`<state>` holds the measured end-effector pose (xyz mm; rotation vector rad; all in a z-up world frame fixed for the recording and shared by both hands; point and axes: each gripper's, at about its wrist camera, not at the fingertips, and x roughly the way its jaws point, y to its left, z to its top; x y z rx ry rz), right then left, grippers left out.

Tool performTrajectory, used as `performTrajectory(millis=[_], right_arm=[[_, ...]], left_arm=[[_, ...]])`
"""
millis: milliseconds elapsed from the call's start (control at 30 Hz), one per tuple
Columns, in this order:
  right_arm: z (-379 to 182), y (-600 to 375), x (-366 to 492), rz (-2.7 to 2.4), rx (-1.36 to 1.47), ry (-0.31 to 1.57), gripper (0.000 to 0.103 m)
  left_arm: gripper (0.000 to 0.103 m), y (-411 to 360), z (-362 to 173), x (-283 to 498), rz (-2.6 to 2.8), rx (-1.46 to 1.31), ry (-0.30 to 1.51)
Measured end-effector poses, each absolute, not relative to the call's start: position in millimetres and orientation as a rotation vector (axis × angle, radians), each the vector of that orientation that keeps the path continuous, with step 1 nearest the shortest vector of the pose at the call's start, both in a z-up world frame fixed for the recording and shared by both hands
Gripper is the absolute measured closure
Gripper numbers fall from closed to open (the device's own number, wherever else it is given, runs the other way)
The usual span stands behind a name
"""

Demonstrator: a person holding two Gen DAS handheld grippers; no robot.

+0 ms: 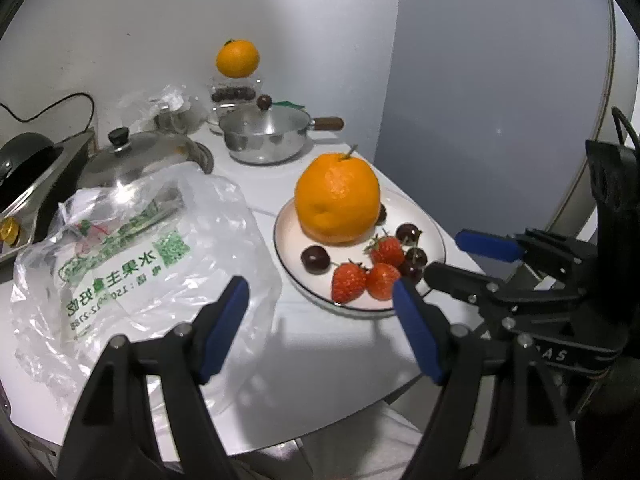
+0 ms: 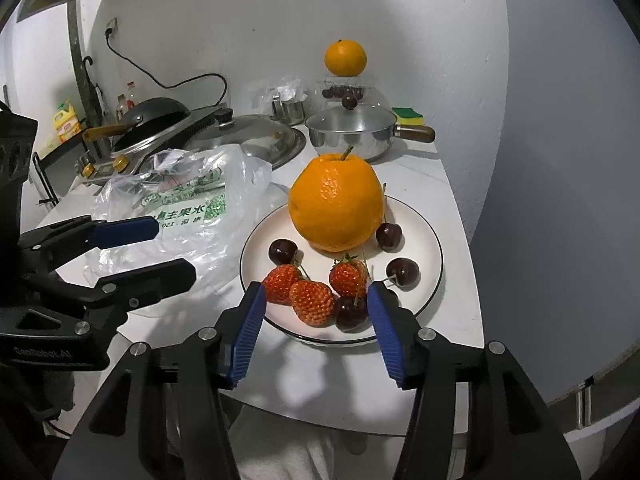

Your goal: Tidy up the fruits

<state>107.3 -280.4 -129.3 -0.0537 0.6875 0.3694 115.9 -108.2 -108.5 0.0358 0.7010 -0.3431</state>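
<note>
A round white ceramic plate with a thin dark rim [image 2: 420,220] sits near the front right edge of the white tabletop [image 2: 436,332]. On it stands a large orange citrus fruit with a short green stem [image 2: 335,204], glossy and dimpled, slightly flattened at the base. In front of the fruit lie three red strawberries with green caps [image 2: 312,302], clustered and touching one another. Dark red cherries with thin stems [image 2: 403,273] are scattered around them: one left of the orange, one right of it, one further forward on the right, and one touching the strawberries at the near rim.

The left tongs [image 1: 320,304] hover above the tabletop with their blue-padded fingers spread wide, holding nothing; they sit between a crumpled clear plastic bag with green printing [image 1: 136,264] and the plate. The right tongs [image 2: 316,312] are likewise spread wide and empty, their fingertips flanking the near rim of the plate on either side of the strawberries.

At the rear of the tabletop stands a lidded stainless steel saucepan with a wooden handle [image 2: 352,136]. Behind it, a smaller orange citrus fruit [image 2: 345,58] rests on top of a clear container holding dark fruit [image 2: 344,90]. A domed steel pot lid with a black knob [image 1: 136,152] lies beyond the bag.
</note>
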Motion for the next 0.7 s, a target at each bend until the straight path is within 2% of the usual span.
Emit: performTrajectory(millis=[700], right_arm=[[-91.0,-264.8,63.8,0.310,-0.072,0.586,0.045]], left_arm=[[0.025,-82.4,-72.3,73.1,-0.319,0.024,0.640]])
